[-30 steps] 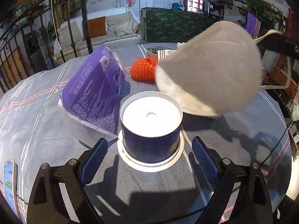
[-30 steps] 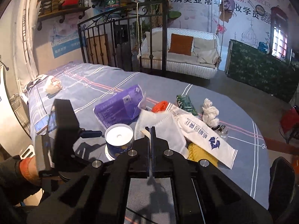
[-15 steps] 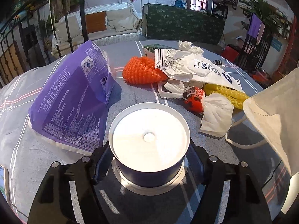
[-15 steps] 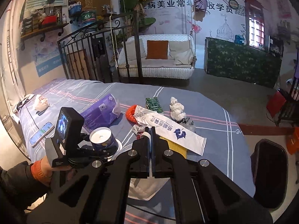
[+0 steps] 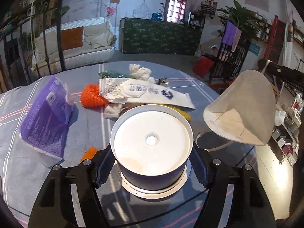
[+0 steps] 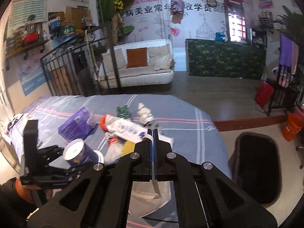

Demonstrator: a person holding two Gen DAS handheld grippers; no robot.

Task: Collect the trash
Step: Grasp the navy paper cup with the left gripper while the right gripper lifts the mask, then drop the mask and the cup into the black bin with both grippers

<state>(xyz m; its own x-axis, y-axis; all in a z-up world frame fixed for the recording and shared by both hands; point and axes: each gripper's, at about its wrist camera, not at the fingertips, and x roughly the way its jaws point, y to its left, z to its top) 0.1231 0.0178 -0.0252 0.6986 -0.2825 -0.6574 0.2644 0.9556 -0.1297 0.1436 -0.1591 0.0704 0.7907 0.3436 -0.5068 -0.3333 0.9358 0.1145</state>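
Note:
A dark blue round tub [image 5: 152, 144] with a white lid sits between my left gripper's [image 5: 152, 159] blue pads, which press on its sides. It is held slightly tilted above the grey striped tablecloth [image 5: 91, 121]. From the right wrist view the tub [image 6: 79, 152] shows in the left gripper [image 6: 62, 157] at the table's near left. My right gripper [image 6: 153, 133] is shut on the strap of a white face mask [image 6: 150, 199], which hangs under it. In the left wrist view the mask [image 5: 241, 112] dangles at the right, off the table.
A purple tissue pack [image 5: 45, 117], an orange net [image 5: 91, 98], a long white wrapper [image 5: 144, 93] and crumpled white tissue [image 5: 140, 72] lie on the table. A black bin [image 6: 254, 171] stands open on the floor right of the table. An orange bucket [image 6: 290, 127] stands beyond it.
My left gripper closed on the blue tub and raised it. The right gripper carried the mask to the right, away from the tub and out past the table's edge.

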